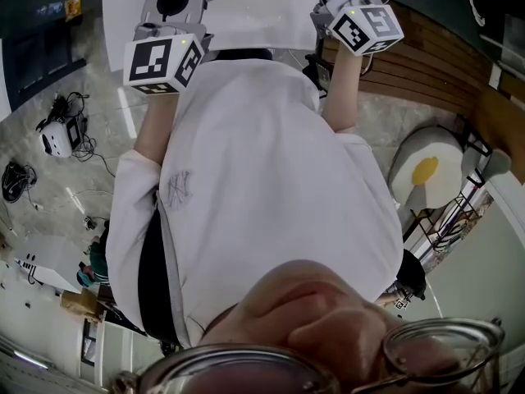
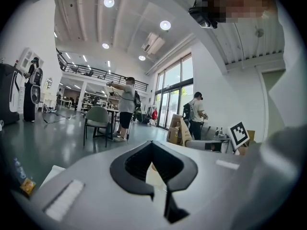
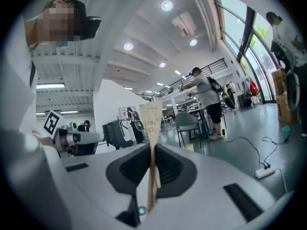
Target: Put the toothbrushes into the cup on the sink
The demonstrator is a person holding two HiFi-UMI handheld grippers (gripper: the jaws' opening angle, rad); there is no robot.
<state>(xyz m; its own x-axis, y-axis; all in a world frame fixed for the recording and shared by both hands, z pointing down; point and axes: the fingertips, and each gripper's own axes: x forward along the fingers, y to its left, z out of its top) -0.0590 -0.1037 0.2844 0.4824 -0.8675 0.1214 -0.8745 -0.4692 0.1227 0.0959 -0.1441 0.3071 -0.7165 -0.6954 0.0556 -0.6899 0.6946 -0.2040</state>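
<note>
Your right gripper [image 3: 153, 152] is nearly closed. Its jaws pinch a flat paper-wrapped toothbrush [image 3: 151, 121] that stands upright at the centre of the right gripper view (the wrapper's print shows above the jaws). Your left gripper [image 2: 151, 145], at the centre of its own view, has its jaws together with nothing gripped. In the head view both grippers sit along the top edge.

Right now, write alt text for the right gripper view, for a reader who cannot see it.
The right gripper pinches a thin cream toothbrush packet upright between its fingers. Behind is a bright hall with ceiling lights, where a person stands beside a chair.
</note>
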